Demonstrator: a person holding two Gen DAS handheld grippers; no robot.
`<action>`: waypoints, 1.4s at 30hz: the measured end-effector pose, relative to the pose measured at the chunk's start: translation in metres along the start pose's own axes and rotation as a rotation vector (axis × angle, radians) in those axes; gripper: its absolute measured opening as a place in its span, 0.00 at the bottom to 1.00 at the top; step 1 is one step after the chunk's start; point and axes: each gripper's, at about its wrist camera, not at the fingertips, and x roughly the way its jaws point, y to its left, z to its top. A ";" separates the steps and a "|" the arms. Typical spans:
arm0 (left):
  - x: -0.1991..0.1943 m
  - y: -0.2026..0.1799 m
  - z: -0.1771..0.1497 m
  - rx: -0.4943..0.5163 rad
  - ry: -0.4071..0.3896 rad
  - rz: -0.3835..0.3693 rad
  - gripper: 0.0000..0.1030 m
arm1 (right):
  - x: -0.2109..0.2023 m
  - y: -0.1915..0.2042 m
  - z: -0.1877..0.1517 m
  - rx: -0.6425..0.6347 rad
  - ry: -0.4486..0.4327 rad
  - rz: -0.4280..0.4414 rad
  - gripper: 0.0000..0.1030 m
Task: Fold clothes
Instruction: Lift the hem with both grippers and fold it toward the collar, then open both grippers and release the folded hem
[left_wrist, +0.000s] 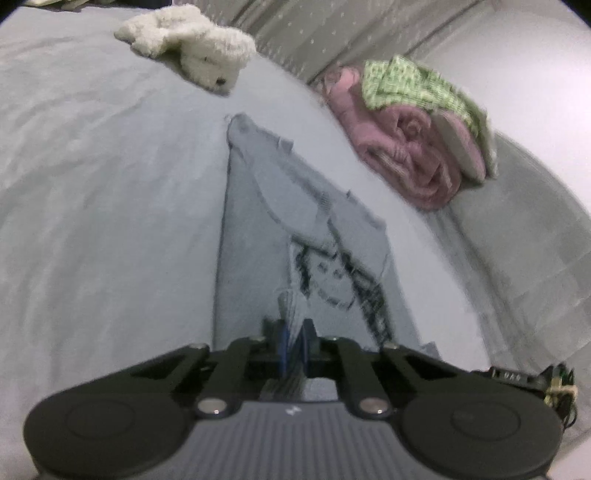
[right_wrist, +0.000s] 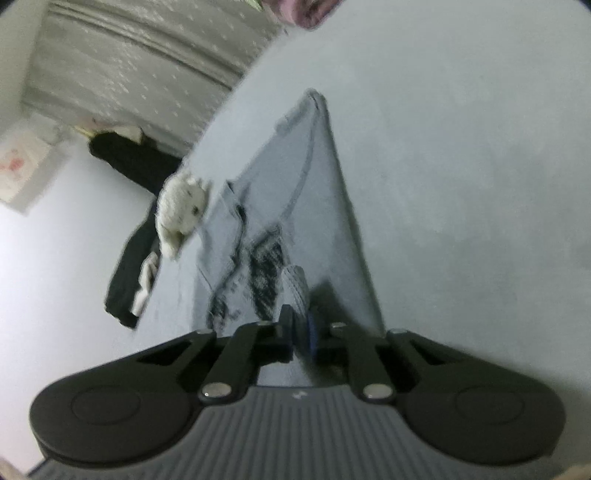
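Grey printed t-shirt (left_wrist: 317, 236) is lying stretched along the bed (left_wrist: 92, 184), running from bottom centre up to mid-frame in both wrist views; dark sketch-like print is showing on it, blurred.

Left tongs (left_wrist: 293, 345) are pinching together on the shirt's near edge, ribbed fabric bunching between the blue pads. Right tongs (right_wrist: 299, 328) are clamping the same shirt (right_wrist: 295, 206) at its near edge, a ribbed fold sticking up just above the fingers.

White plush toy (left_wrist: 192, 48) is sitting at upper left of the left view, well apart from the shirt; in the right view it (right_wrist: 181, 210) is lying just beside the shirt's left edge.

Pink clothes pile (left_wrist: 406, 147) with a green patterned piece (left_wrist: 417, 88) on top is resting at upper right of the left view, near the bed's edge.

Dark garment (right_wrist: 129, 229) is hanging at left of the right view.
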 end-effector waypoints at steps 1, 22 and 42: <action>-0.002 0.000 0.001 -0.010 -0.009 -0.011 0.07 | -0.002 0.001 0.000 0.001 -0.014 0.008 0.11; 0.073 0.040 0.055 -0.162 -0.018 -0.013 0.08 | 0.080 -0.034 0.056 0.101 -0.061 0.044 0.12; 0.056 -0.032 0.026 0.290 -0.157 0.158 0.45 | 0.079 0.058 -0.006 -0.535 -0.208 -0.264 0.40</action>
